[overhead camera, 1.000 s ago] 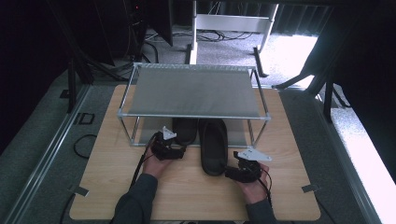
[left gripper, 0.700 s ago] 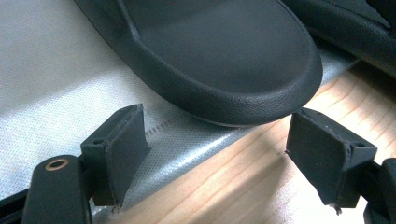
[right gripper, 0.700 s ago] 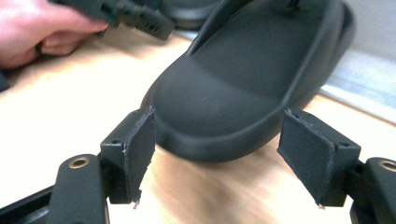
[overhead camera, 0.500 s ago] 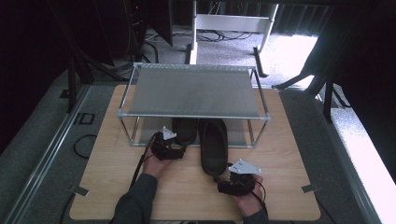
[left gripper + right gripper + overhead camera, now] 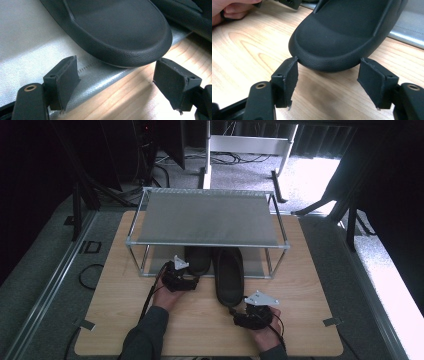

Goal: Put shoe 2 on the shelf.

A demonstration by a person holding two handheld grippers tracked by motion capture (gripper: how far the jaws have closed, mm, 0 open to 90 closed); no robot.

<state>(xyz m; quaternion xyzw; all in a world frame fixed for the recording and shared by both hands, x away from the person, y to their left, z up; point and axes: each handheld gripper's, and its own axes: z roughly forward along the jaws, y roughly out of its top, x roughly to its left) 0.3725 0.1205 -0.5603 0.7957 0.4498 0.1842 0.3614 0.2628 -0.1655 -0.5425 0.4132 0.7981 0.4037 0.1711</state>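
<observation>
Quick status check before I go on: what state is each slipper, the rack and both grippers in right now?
Left slipper: flat, mostly under the rack, heel end at the shelf edge, not gripped.
Right slipper: flat, heel sticking well out onto the table, not gripped.
Rack: upright, top shelf bare.
Left gripper: open, jaws either side of the left slipper's heel.
Right gripper: open, jaws at the right slipper's heel, no clamp.

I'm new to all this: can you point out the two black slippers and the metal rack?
Left slipper (image 5: 198,261): high view, its heel end under the rack.
Right slipper (image 5: 229,279): high view, middle of its footbed.
Metal rack (image 5: 207,217): high view, its grey top shelf.
</observation>
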